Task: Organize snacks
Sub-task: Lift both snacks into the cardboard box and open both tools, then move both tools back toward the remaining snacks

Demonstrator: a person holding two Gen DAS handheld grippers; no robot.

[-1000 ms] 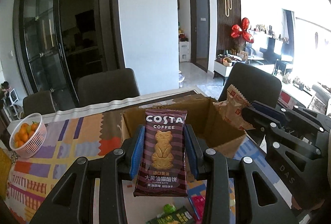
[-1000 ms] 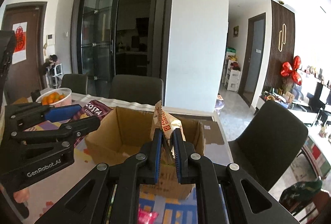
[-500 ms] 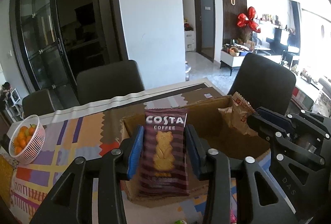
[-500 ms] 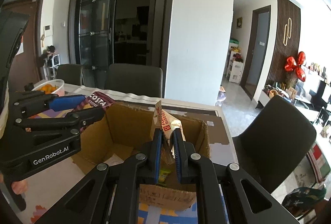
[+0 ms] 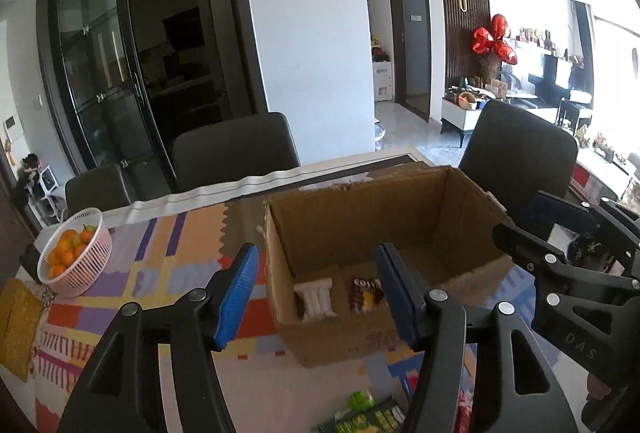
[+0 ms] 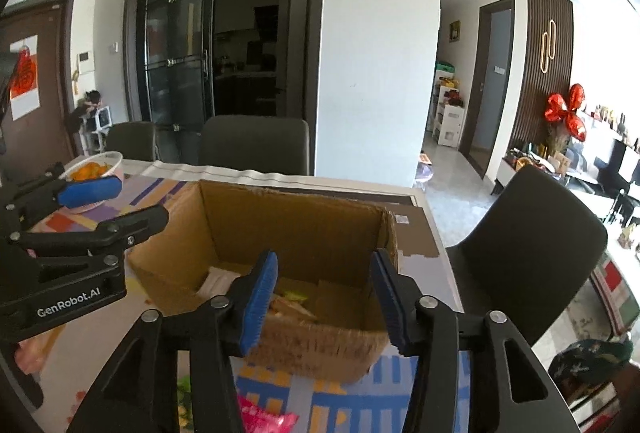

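Table (image 5: 256, 365) under a patterned, many-coloured cloth (image 5: 160, 277). On it: open cardboard box (image 5: 360, 209) in the middle; white basket of oranges (image 5: 76, 257) far left; yellow textured pad (image 5: 16, 329) at the left edge; green packet (image 5: 360, 419) and pink packet (image 6: 260, 417) at the near edge.

White pillar (image 5: 304, 33), dark glass doors (image 5: 104, 81), grey chairs (image 5: 236, 149), bright daylight.

— The packets in the cardboard box (image 5: 360, 217)?
— Blurred; the brown packet (image 5: 365, 294) is partly behind a blue pad.
— Below?
— The green packet (image 5: 360, 418) and pink wrapper (image 6: 260, 418) are cut off.
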